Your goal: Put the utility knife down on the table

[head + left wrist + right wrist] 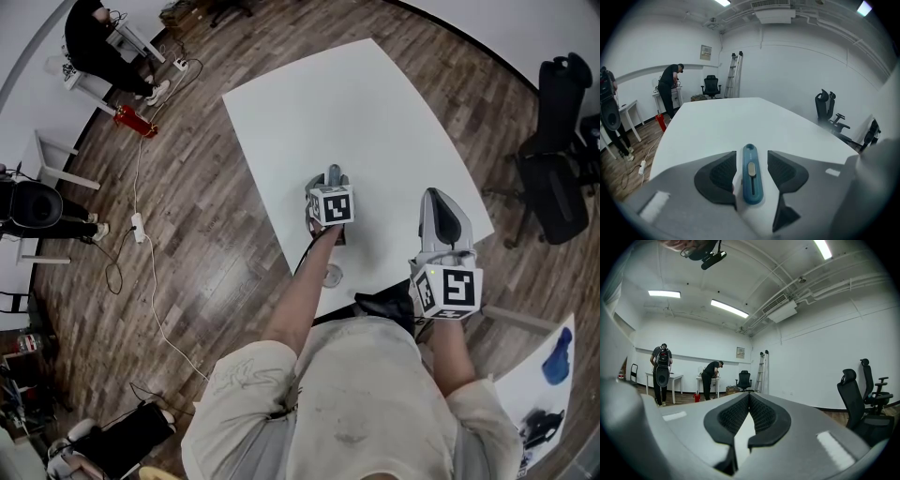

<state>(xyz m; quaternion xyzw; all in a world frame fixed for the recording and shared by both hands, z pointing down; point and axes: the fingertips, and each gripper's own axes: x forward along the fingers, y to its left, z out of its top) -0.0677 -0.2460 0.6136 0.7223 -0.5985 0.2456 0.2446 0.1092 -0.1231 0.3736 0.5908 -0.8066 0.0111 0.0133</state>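
Note:
A blue utility knife (751,176) with a grey slider lies lengthwise between the jaws of my left gripper (751,154), on the white table (722,122). Both black pads (723,174) stand off from it, with white table showing on each side, so the gripper is open. In the head view the left gripper (334,178) points down at the table (347,103) near its front edge and hides the knife. My right gripper (437,199) hovers level over the table's right front corner. Its pads (736,416) meet at the tips with nothing between them.
A small round thing (334,275) and a black item (384,305) lie at the table's near edge. A black office chair (558,159) stands to the right. A person (98,37) works at a desk far left, near a red extinguisher (136,122) and floor cables. A ladder (733,75) leans on the back wall.

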